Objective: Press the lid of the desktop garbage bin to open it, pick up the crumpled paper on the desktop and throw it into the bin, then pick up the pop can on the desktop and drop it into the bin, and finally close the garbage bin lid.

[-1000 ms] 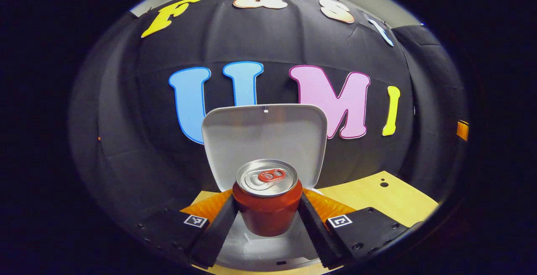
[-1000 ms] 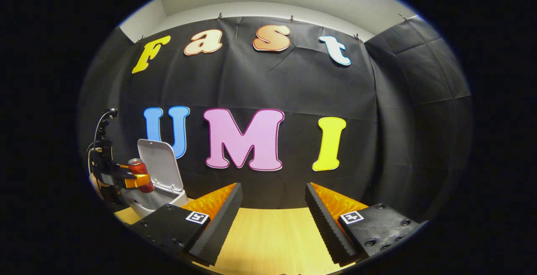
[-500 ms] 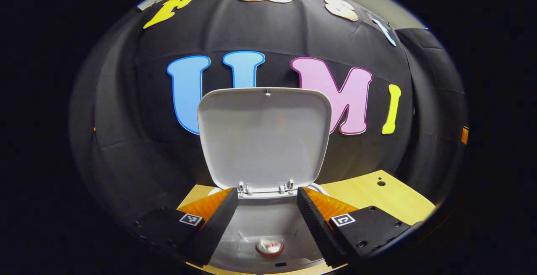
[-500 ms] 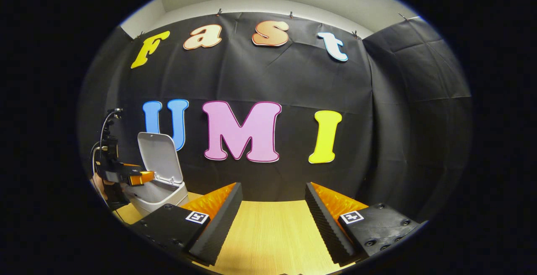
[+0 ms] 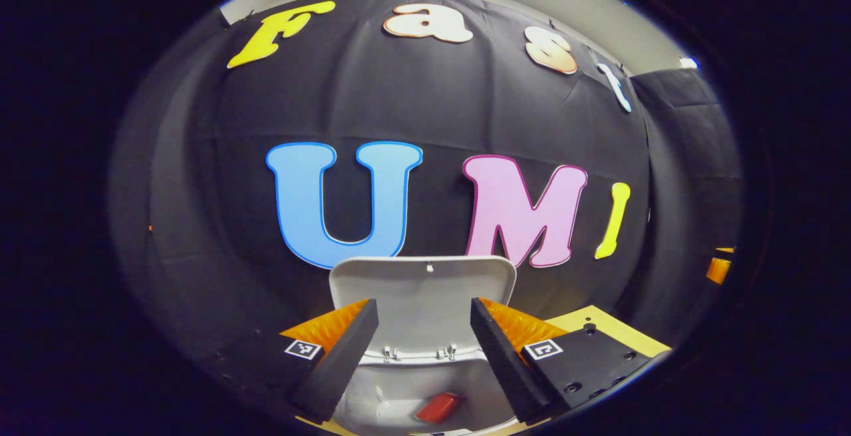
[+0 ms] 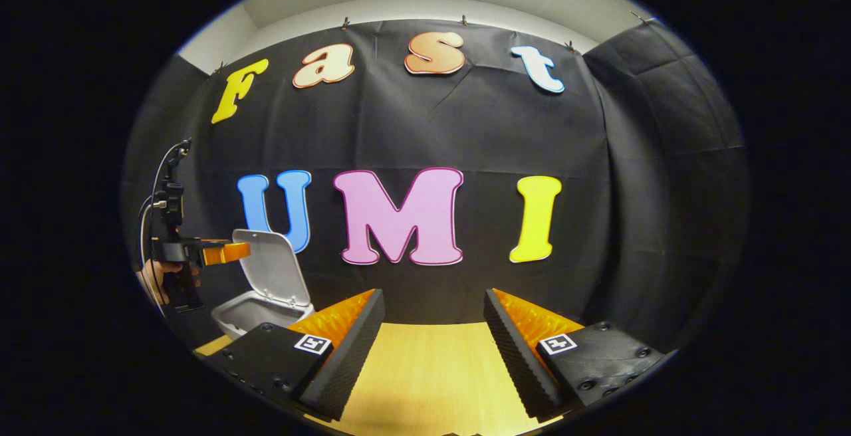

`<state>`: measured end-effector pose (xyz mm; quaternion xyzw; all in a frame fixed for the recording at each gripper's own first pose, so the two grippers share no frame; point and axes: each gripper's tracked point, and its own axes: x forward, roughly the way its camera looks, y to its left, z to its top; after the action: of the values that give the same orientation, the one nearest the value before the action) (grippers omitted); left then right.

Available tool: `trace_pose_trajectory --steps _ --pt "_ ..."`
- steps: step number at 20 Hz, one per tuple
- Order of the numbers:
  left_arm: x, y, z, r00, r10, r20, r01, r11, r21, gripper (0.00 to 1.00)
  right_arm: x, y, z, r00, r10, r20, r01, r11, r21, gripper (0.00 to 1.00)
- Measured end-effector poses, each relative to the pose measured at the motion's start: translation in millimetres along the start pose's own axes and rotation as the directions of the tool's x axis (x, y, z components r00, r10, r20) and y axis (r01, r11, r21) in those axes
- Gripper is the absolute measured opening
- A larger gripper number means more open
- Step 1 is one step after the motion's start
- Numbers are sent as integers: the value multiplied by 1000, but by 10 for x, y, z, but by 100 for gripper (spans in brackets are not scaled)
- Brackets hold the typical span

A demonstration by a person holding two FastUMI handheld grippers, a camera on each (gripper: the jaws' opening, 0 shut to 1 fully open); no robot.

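Holding my left gripper [image 5: 424, 329] above the open garbage bin [image 5: 405, 393], I log its jaws as spread apart with nothing between them; a second ago the same jaws clamped the pop can [image 5: 439, 407] over the opening. Item: that can, red, now lies on its side at the bottom of the bin, seen between my two fingers in the left gripper view; half a second ago it showed there end-up, its silver top facing the camera. Item: lid [image 5: 423, 300], pale grey, standing upright on its hinges at the back of the bin; it sits lower in the left gripper view than before, and more of the booth wall shows above it, so my left gripper has risen. The right gripper view agrees: the left gripper [image 6: 234, 252], held in a hand [image 6: 158, 278], is level with the lid's [image 6: 276, 270] top edge, where it was down by the bin [image 6: 256, 310] rim half a second ago. Item: my right gripper [image 6: 433, 336], jaws wide apart and empty, over the bare wooden desktop [image 6: 432, 373], well to the side of the bin, much as before. Crumpled paper: cannot make it out inside the bin. Writing: each gripper body carries a small square black-and-white marker; no readable brand on the can.
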<state>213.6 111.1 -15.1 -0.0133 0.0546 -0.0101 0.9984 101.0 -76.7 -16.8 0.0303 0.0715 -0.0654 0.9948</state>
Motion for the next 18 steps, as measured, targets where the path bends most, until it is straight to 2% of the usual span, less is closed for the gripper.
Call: trace_pose_trajectory --steps 3,6,10,15,18 --pt "78 18 293 1000 -14 19 14 1000 7 95 62 -13 66 1000 7 -8 -7 1000 9 97" --pt "226 69 444 1000 -9 21 10 999 -51 94 16 -17 7 996 37 -80 -37 999 4 97" --pt "580 250 418 1000 24 -17 -24 1000 13 95 6 -165 -1 996 16 -82 -17 1000 -16 96" --pt "912 212 251 997 4 -76 -2 1000 18 95 39 -222 -270 986 -1 -166 8 999 42 97" --pt "951 205 165 996 8 -91 -10 1000 -17 97 72 -218 -360 984 -3 -180 7 1000 24 97"
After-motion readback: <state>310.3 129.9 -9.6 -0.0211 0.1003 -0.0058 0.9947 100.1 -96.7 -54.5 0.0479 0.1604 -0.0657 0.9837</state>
